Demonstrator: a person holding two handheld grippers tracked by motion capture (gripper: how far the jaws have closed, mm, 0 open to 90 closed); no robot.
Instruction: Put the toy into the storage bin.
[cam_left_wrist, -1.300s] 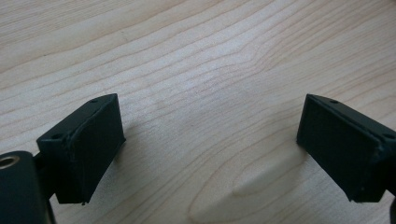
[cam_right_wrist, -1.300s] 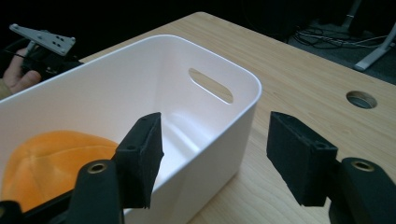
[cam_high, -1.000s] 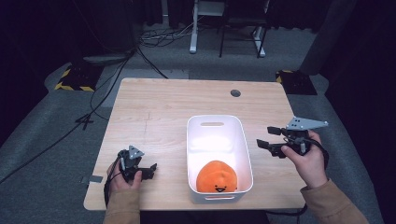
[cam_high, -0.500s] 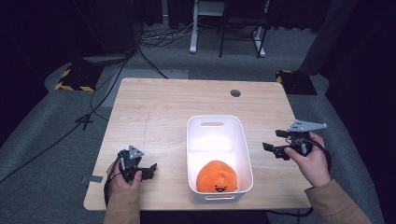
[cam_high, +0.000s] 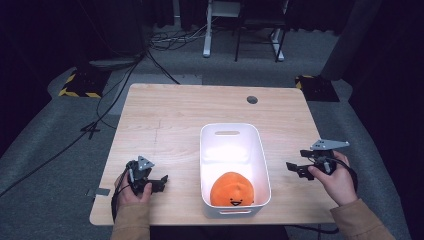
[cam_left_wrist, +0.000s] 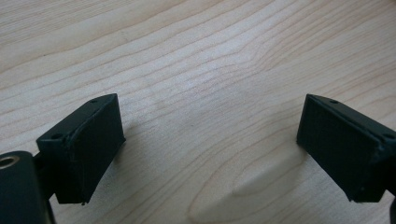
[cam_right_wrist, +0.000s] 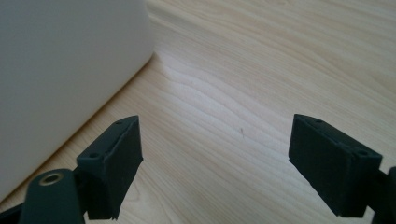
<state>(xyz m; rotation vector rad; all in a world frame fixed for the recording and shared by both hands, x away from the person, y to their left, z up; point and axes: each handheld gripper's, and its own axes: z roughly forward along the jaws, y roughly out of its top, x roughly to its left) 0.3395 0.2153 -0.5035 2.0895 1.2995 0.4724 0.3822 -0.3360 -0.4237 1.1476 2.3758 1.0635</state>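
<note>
An orange plush toy with a small face lies in the near end of a white bin on the wooden table. My left gripper rests low at the table's near left, open, with bare wood between its jaws. To the right of the bin, my right gripper points toward it. Its jaws have just been opening and now stand open with nothing between them. The bin's white wall is close on the left in the right gripper view.
The table has a round cable hole near its far right. Cables run over the floor to the left. Chair and desk legs stand beyond the far edge.
My right gripper has sunk toward the table and drifted nearer and slightly right, away from the bin. The left gripper and the plush toy have stayed put.
</note>
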